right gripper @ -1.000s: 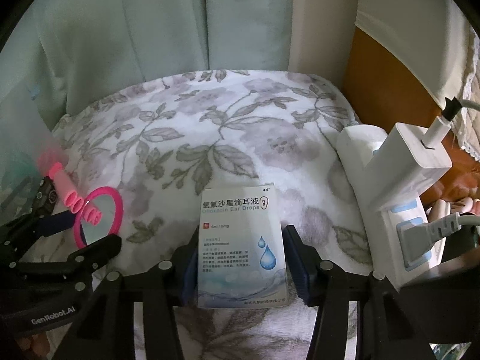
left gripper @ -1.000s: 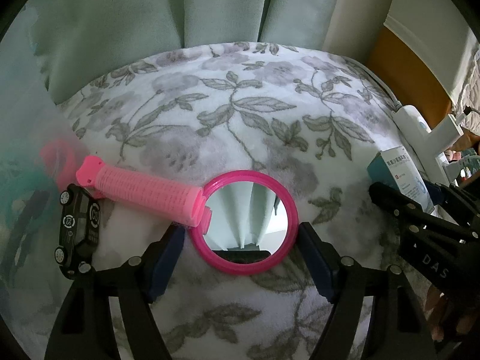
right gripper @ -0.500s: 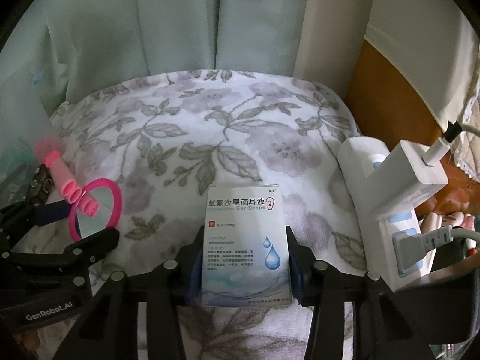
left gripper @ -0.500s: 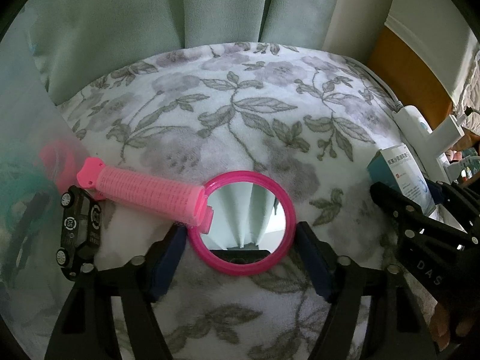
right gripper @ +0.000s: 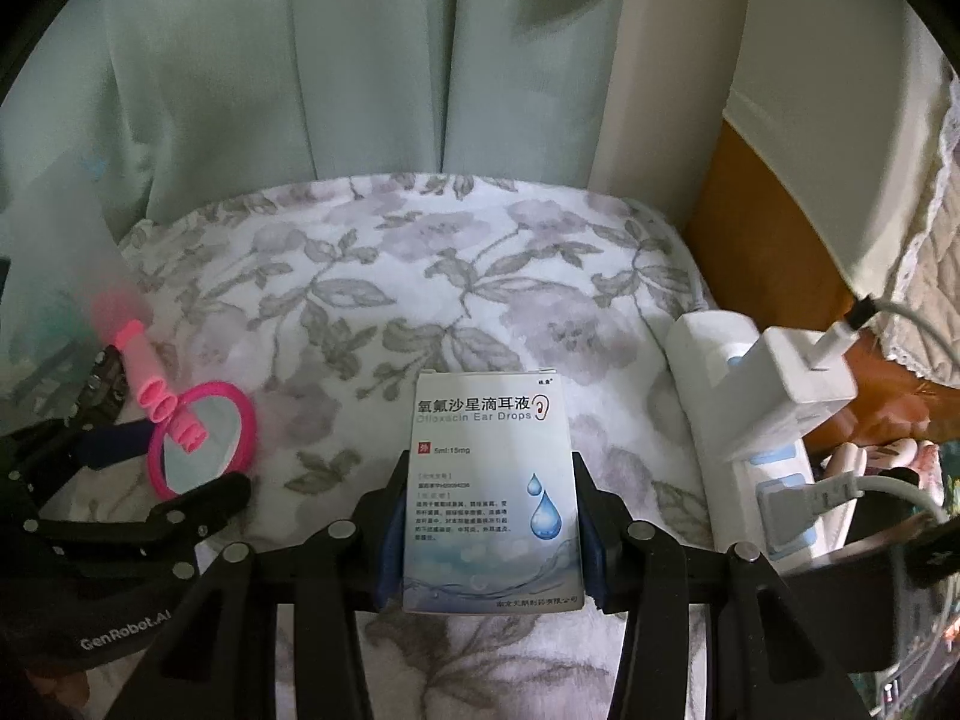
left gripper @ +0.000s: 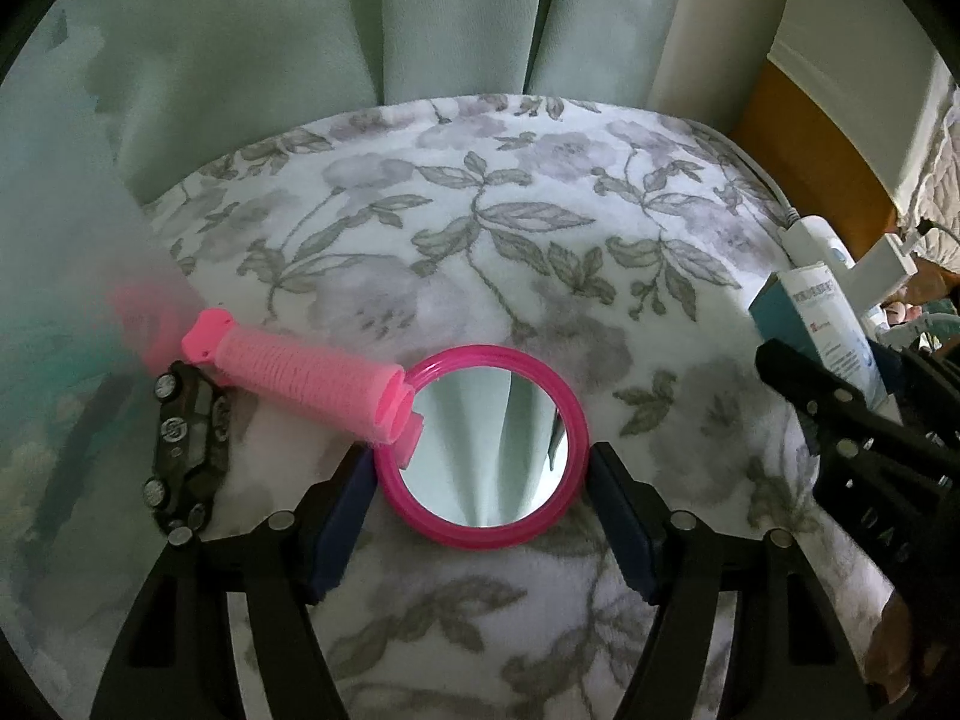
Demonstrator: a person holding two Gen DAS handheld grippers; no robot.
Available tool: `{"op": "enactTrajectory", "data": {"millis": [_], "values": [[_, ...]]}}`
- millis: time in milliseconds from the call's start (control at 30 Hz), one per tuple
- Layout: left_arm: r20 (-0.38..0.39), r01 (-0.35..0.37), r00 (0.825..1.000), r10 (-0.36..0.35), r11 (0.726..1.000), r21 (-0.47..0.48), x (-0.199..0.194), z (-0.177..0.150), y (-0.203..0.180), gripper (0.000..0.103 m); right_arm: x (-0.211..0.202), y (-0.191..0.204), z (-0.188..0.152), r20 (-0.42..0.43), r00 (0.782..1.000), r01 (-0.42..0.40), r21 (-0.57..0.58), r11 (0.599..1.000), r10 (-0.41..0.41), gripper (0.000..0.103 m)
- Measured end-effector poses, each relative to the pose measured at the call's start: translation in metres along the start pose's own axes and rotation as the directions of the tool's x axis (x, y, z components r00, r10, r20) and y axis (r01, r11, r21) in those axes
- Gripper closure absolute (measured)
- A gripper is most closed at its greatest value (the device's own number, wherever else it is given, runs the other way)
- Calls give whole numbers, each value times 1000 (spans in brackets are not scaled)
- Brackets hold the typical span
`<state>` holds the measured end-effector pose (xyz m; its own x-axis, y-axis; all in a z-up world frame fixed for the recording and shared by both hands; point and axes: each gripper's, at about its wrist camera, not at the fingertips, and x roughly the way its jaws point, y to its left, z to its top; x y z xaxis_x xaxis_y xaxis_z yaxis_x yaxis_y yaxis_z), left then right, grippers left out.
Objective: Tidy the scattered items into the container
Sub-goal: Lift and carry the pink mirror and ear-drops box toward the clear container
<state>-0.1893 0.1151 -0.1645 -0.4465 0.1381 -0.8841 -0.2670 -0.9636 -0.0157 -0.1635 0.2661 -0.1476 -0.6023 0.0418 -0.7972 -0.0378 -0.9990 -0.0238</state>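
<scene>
Meanwhile right tongs [right gripper: 489,516] grip ear-drops box [right gripper: 492,480]; left tongs [left gripper: 480,516] gape around mirror [left gripper: 486,450].

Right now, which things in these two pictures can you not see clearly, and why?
- Container: left wrist view, only a cloudy wall at the left edge; contents are blurred colours.
- Toy car: left wrist view, the roller covers its far end.
- Box: right wrist view, small print too fine to read; whether the right hand-held gripper presses it is unclear.
- Power strip: lower end hidden.
</scene>
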Motion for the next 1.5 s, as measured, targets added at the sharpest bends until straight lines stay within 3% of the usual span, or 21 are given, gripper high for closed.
{"op": "enactTrajectory", "data": {"millis": [367,767,1100,1500], "values": [[73,26,997,-24,999,-27,-58,-9,0,30,-67,10,6,80,997,-13,19,1000,11,54],[180,81,982,-62,992,-96,-137,-14,13,30,-149,13,13,191,981,-52,38,998,43,54],[334,123,940,-75,985,-125,-218,-15,36,30,-208,35,28,274,959,-82,18,996,74,54],[450,106,893,5,970,-220,-284,-31,97,30,-274,101,59,409,896,-142,-109,984,175,54]]}}
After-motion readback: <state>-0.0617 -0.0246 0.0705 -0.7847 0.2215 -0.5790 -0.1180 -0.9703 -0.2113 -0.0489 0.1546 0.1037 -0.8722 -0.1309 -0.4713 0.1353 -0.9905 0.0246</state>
